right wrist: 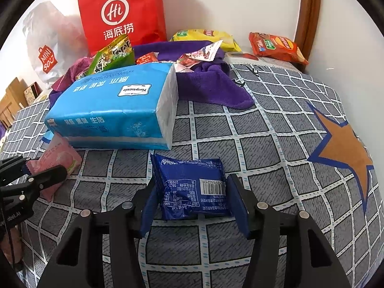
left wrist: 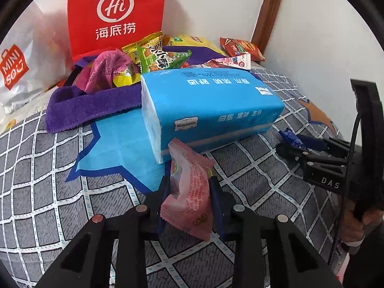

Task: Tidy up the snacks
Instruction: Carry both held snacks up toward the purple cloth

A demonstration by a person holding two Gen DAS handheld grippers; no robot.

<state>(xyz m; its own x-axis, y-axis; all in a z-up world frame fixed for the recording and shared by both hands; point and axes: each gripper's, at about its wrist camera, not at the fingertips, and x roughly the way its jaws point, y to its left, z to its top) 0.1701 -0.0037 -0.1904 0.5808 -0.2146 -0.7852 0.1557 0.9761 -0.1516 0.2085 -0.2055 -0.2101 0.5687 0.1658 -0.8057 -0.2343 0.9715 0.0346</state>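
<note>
A pink snack packet (left wrist: 189, 196) stands upright between the blue pads of my left gripper (left wrist: 189, 183), which is shut on it just above the checked bedspread (left wrist: 48, 168). The same packet (right wrist: 60, 160) and gripper (right wrist: 44, 165) show at the left edge of the right wrist view. My right gripper (right wrist: 192, 182) is shut on a dark blue snack packet (right wrist: 192, 189), barcode side up, pads pressing its two edges. From the left wrist view that gripper (left wrist: 289, 142) sits at the right, with the blue packet (left wrist: 290, 135) sticking out of it.
A blue tissue pack (right wrist: 108, 110) lies just beyond both grippers. Behind it a purple towel (right wrist: 211, 88) carries several snack packets (left wrist: 158, 55). A red paper bag (right wrist: 122, 12) and a white bag (right wrist: 48, 55) lean on the wall. Yellow (right wrist: 204, 36) and orange (right wrist: 276, 46) chip bags lie at the back.
</note>
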